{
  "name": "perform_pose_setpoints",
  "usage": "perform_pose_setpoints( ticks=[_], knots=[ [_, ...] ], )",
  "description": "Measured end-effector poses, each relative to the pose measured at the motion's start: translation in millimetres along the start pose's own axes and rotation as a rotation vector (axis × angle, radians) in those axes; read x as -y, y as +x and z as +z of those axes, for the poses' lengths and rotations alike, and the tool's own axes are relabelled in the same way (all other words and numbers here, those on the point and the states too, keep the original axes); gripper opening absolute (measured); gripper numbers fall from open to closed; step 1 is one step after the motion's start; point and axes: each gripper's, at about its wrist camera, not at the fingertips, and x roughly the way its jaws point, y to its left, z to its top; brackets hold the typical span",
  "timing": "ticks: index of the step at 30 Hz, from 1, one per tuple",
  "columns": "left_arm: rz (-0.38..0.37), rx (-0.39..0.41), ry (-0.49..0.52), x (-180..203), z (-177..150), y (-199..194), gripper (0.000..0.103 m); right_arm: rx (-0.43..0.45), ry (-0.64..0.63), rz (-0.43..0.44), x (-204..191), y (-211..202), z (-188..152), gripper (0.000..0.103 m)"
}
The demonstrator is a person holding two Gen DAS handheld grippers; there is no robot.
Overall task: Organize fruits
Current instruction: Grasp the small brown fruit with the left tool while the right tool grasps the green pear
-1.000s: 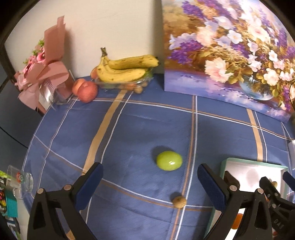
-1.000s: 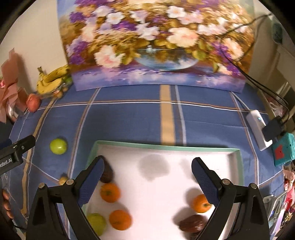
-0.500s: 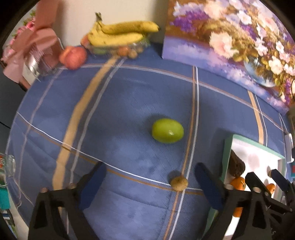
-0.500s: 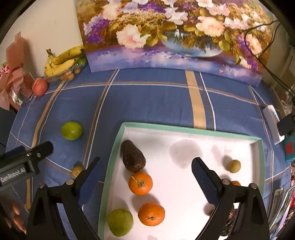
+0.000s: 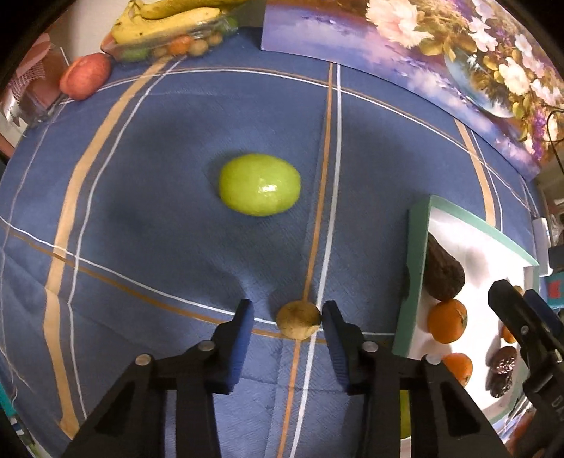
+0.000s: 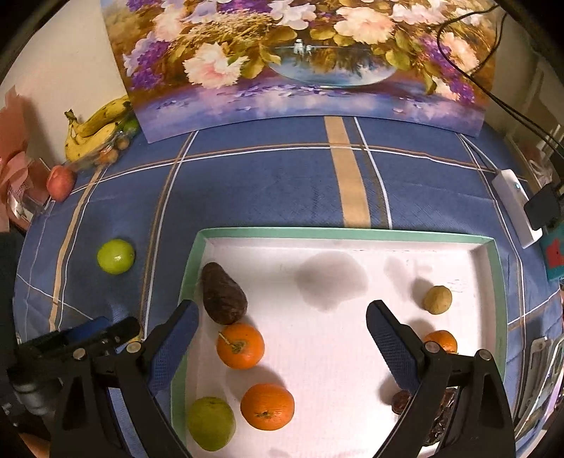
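My left gripper [image 5: 286, 326] sits low over the blue cloth with a small tan round fruit [image 5: 298, 319] between its fingers; the right finger touches it, a gap stays on the left. A green fruit [image 5: 259, 184] lies further ahead, also in the right wrist view [image 6: 116, 256]. The white tray with a green rim [image 6: 338, 233] holds a dark avocado [image 6: 222, 298], oranges [image 6: 240, 346], a green fruit [image 6: 210, 422] and a tan fruit [image 6: 437, 299]. My right gripper [image 6: 282, 338] is open and empty above the tray.
Bananas in a clear dish [image 5: 169, 31] and a red apple [image 5: 85, 75] stand at the back left. A flower painting [image 6: 303, 60] leans on the wall. A white power strip [image 6: 514, 206] with cables lies at the right edge.
My left gripper has moved forward and down, and its fingers have narrowed around the small tan fruit. The right gripper has shifted a little over the tray.
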Motion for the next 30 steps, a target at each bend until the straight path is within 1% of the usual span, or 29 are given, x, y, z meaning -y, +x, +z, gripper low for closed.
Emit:
perform_pose_setpoints(
  ticks=[1, 2, 5, 8, 11, 13, 17, 21, 24, 26, 30],
  knots=[
    [-0.005, 0.001, 0.005, 1.6, -0.3, 0.0, 0.035, 0.002, 0.002, 0.000, 0.5, -0.2, -0.2, 0.096],
    [-0.016, 0.003, 0.012, 3.9, -0.5, -0.7, 0.028, 0.004, 0.002, 0.001, 0.5, -0.6, 0.1, 0.096],
    [-0.018, 0.020, 0.021, 9.2, -0.4, -4.8, 0.028, 0.007, 0.001, -0.001, -0.2, -0.9, -0.3, 0.096],
    [-0.037, 0.031, 0.021, 10.7, 1.1, -8.6, 0.027, 0.008, -0.002, -0.002, -1.0, 0.1, -1.2, 0.096],
    [-0.051, 0.052, -0.001, 6.8, 1.7, -16.7, 0.027, 0.007, -0.004, -0.009, -1.4, 2.2, -2.0, 0.096],
    [-0.060, 0.084, -0.028, 1.6, 6.3, -26.8, 0.027, 0.008, -0.004, -0.012, -2.0, 3.3, -2.1, 0.096],
    [-0.056, 0.143, -0.079, -17.3, 12.8, -44.1, 0.027, 0.013, -0.002, -0.010, -4.6, 5.7, -3.3, 0.096],
    [-0.039, 0.200, -0.131, -38.6, 21.9, -58.4, 0.027, 0.017, -0.022, 0.040, -14.5, 8.9, -6.1, 0.096],
    [-0.026, 0.236, -0.172, -58.5, 25.3, -68.1, 0.027, 0.053, -0.045, 0.082, -27.9, 7.3, -8.3, 0.096],
    [-0.017, 0.260, -0.217, -73.2, 26.7, -73.4, 0.027, 0.074, -0.056, 0.095, -36.5, 4.5, -7.0, 0.096],
    [-0.034, 0.273, -0.290, -98.7, 25.5, -75.3, 0.027, 0.121, -0.103, 0.139, -55.3, 0.9, -4.1, 0.096]
  ],
)
